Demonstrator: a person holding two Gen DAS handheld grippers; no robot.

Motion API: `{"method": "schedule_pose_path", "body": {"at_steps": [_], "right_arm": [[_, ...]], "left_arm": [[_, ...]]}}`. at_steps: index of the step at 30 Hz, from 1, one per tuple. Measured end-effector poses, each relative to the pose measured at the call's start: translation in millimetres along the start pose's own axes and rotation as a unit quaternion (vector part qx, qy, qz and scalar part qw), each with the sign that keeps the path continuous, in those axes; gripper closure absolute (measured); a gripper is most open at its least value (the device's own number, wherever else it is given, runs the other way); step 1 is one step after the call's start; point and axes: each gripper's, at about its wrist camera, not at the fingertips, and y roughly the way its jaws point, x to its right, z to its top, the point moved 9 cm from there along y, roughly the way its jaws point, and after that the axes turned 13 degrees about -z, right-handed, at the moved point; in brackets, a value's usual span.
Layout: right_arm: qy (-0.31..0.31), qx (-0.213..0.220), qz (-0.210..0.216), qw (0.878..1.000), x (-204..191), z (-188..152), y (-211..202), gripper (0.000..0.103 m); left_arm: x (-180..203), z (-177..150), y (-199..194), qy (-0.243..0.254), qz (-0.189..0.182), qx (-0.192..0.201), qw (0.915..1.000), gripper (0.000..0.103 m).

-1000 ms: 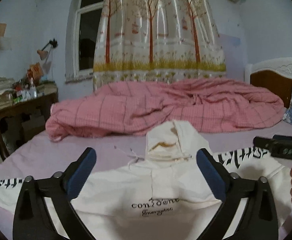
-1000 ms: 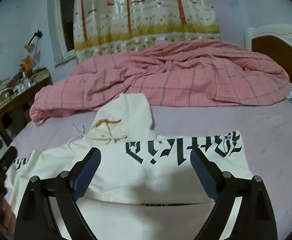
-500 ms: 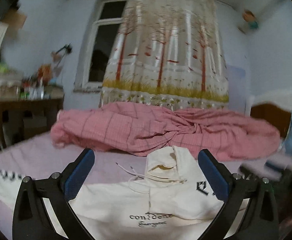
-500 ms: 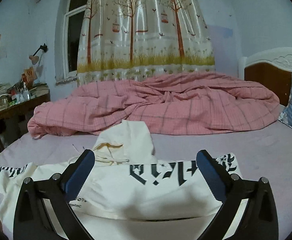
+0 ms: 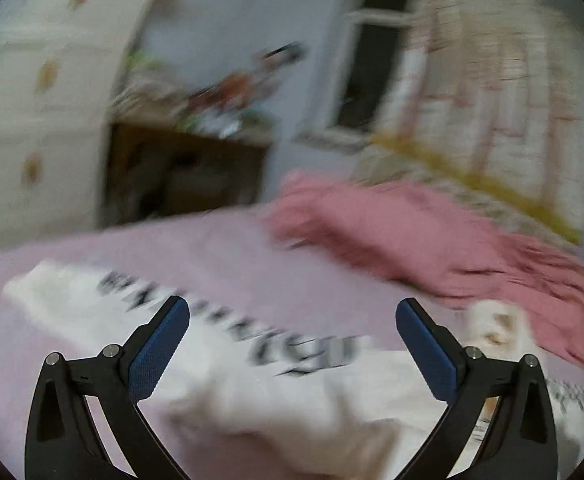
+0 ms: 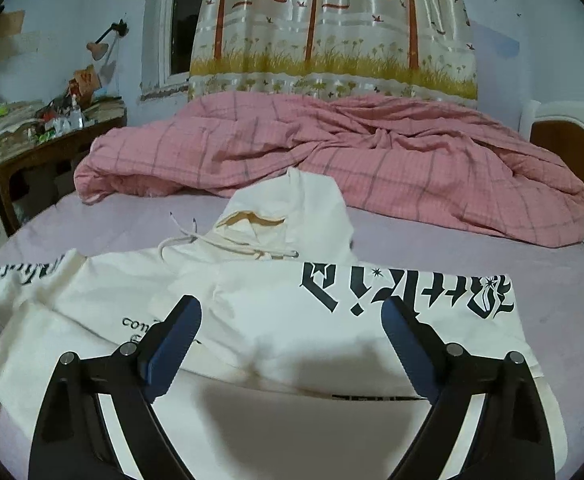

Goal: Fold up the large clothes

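Observation:
A cream hoodie (image 6: 276, 320) with black lettering lies flat on the lilac bed sheet (image 6: 451, 244). Its right sleeve (image 6: 407, 292) is folded across the chest, and its hood (image 6: 292, 208) points toward the far side. My right gripper (image 6: 292, 336) is open and empty, hovering just above the chest. The left wrist view is blurred. It shows the hoodie's left sleeve (image 5: 196, 320) with lettering stretched out on the sheet. My left gripper (image 5: 292, 344) is open and empty above that sleeve.
A crumpled pink checked quilt (image 6: 331, 160) fills the far side of the bed. A cluttered wooden table (image 6: 52, 140) and a white cabinet (image 5: 40, 100) stand at the left. A wooden headboard (image 6: 571, 140) is at the right, and a printed curtain (image 6: 331, 24) hangs behind.
My left gripper has swung left, from facing the hood to facing the outstretched left sleeve. My right gripper has moved slightly closer over the chest. Both stay open.

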Motion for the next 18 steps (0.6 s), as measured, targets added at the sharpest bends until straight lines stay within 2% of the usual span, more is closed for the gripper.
{"method": "schedule_pose_path", "body": {"at_steps": [3, 7, 8, 11, 12, 16, 18], "right_arm": [[-0.029, -0.007, -0.028, 0.999, -4, -7, 12, 0.01], [-0.04, -0.026, -0.037, 0.998, -12, -21, 25, 0.01], [-0.042, -0.031, -0.033, 0.998, -16, -24, 26, 0.01], [-0.044, -0.056, -0.006, 0.997, -25, -33, 31, 0.01], [-0.04, -0.063, -0.004, 0.997, -25, -35, 33, 0.01], [-0.049, -0.049, -0.042, 0.997, -18, -37, 37, 0.01], [-0.045, -0.047, -0.049, 0.997, -15, -37, 36, 0.01]], "left_arm": [[-46, -1, 0, -0.051, 0.057, -0.007, 0.997, 0.0], [-104, -10, -5, -0.162, 0.077, -0.007, 0.9838, 0.0], [-116, -12, -6, -0.179, 0.077, -0.007, 0.9809, 0.001], [-143, -20, -4, -0.243, 0.043, -0.002, 0.9691, 0.001], [-152, -24, -5, -0.258, 0.05, 0.001, 0.9649, 0.001], [-177, -37, 5, -0.287, 0.068, -0.021, 0.9554, 0.002], [-187, -53, 12, -0.332, 0.057, -0.042, 0.9406, 0.003]]}}
